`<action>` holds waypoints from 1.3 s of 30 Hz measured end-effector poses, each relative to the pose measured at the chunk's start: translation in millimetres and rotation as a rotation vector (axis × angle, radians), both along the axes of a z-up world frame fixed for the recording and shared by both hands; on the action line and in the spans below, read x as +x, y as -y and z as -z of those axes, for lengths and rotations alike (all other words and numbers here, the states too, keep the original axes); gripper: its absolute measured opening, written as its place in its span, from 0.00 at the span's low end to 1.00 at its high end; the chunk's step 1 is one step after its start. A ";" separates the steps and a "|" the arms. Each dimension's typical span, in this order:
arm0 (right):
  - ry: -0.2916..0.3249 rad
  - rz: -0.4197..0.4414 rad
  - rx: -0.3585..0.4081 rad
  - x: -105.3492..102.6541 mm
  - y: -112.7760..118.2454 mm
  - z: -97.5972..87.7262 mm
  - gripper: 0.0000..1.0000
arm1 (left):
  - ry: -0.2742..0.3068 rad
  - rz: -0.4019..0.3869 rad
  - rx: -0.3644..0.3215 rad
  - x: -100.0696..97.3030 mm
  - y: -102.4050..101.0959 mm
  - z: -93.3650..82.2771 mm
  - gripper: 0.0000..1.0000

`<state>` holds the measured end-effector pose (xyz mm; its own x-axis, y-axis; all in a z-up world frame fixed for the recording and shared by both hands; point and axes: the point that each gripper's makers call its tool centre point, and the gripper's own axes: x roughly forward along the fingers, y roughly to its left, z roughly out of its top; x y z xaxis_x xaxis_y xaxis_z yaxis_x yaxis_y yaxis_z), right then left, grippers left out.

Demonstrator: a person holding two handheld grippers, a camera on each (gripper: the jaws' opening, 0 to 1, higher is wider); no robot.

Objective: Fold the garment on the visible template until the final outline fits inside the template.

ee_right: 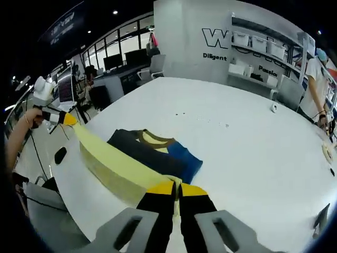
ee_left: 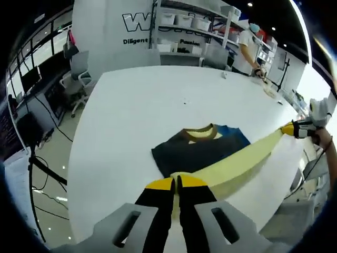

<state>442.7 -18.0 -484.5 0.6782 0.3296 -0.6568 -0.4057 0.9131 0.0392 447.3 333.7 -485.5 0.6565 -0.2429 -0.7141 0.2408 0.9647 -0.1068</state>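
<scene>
While the garment [ee_left: 202, 150] lies at the centre of the white table [ee_left: 131, 110], its yellow hem [ee_left: 237, 163] stretches taut between both tools. At bottom centre of the left gripper view, the left gripper [ee_left: 176, 183] pinches one end with jaws closed; the right gripper [ee_right: 178, 187] clamps the other likewise. The template is perhaps hidden beneath the cloth.

Each hand-held gripper [ee_left: 175, 183] [ee_right: 176, 188] has black jaws tipped in yellow on pale grey housing; the person's forearm [ee_right: 16, 138] looks unsleeved, perhaps.
</scene>
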 end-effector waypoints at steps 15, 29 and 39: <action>0.007 0.063 -0.031 66.2 -4.2 20.1 0.00 | 0.052 -0.071 0.029 64.6 -6.7 17.5 0.05; -0.074 0.115 -0.055 107.4 2.6 62.3 0.00 | -0.012 -0.066 0.081 116.2 -1.9 62.4 0.05; -0.103 0.124 -0.063 130.6 3.3 91.7 0.00 | -0.054 -0.057 0.063 121.1 -0.9 85.2 0.05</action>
<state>573.3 -21.3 -576.1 0.6394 0.2033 -0.7415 -0.2867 0.9579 0.0153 568.4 334.6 -570.7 0.6285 -0.1597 -0.7613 0.1809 0.9819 -0.0567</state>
